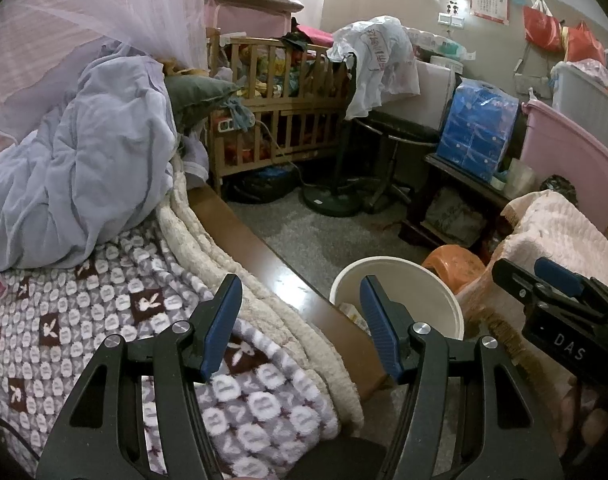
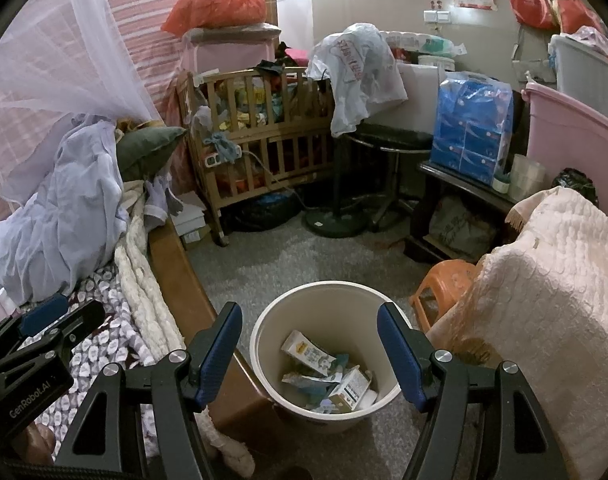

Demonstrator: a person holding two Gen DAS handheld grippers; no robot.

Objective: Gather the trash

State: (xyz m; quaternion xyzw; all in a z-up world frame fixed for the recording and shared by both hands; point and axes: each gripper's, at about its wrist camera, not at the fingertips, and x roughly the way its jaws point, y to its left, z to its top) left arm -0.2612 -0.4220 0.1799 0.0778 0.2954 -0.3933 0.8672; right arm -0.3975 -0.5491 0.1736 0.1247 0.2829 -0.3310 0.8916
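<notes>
A cream waste bin [image 2: 263, 344] stands on the grey floor beside the bed's wooden edge. Several cartons and wrappers [image 2: 324, 372] lie inside it. My right gripper [image 2: 310, 316] is open and empty, held above the bin's mouth. My left gripper [image 1: 299, 284] is open and empty, above the bed edge and the patterned blanket [image 1: 83, 320], with the bin [image 1: 404, 272] just to its right. Each gripper shows at the edge of the other's view: the right gripper [image 1: 560, 284] and the left gripper [image 2: 43, 320].
An orange plastic stool [image 2: 444, 284] stands right of the bin. A pink-beige quilt [image 2: 544, 280] drapes over furniture at right. A wooden crib [image 2: 263, 140], a black stool [image 2: 388, 140] and a dark low table [image 2: 456, 184] with blue tissue packs stand behind.
</notes>
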